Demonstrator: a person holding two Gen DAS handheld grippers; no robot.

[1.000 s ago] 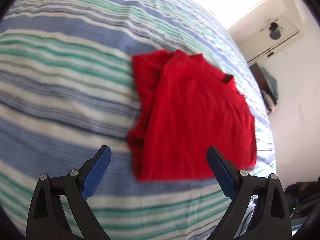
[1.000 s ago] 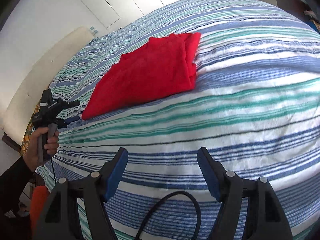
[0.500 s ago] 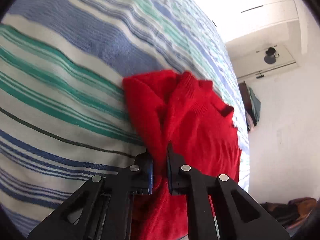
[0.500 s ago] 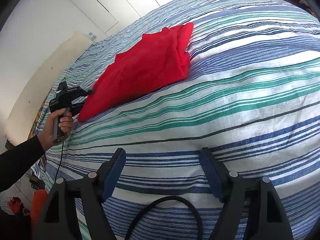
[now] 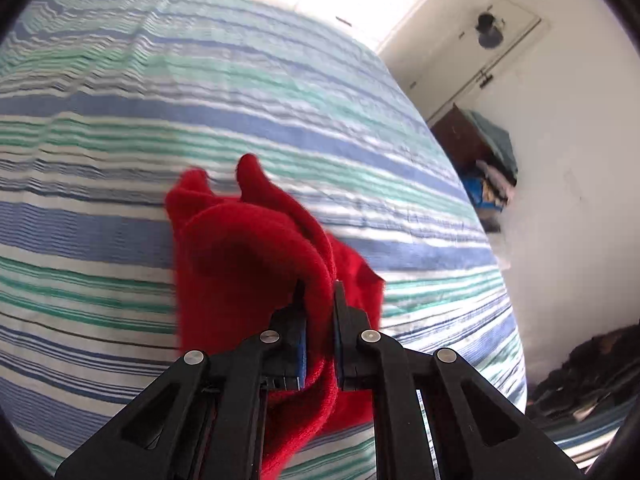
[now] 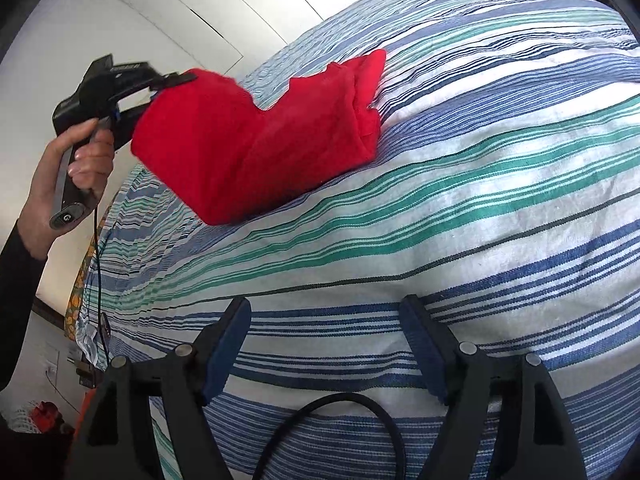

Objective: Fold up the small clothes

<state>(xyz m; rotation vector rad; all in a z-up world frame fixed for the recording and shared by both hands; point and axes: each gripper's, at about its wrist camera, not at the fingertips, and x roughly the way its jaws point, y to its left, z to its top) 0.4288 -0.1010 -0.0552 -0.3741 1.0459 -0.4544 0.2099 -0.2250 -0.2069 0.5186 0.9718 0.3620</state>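
A red knitted garment (image 5: pixel 248 264) lies half folded on the striped bedspread (image 5: pixel 200 92). My left gripper (image 5: pixel 319 292) is shut on its near edge and holds that end lifted off the bed; the far end rests on the cover. In the right wrist view the garment (image 6: pixel 272 140) hangs from the left gripper (image 6: pixel 160 88) at the upper left, its far end on the bed. My right gripper (image 6: pixel 326 312) is open and empty, low over the bedspread (image 6: pixel 480 200), well short of the garment.
A dark wooden cabinet with piled clothes (image 5: pixel 480 148) stands by the white wall past the bed's far right. White wardrobe doors (image 6: pixel 224 12) are behind the bed. A black cable (image 6: pixel 352 408) loops below my right gripper.
My left gripper closed on the garment's near edge and has lifted it up and back over the rest. The right gripper stayed open and moved only slightly.
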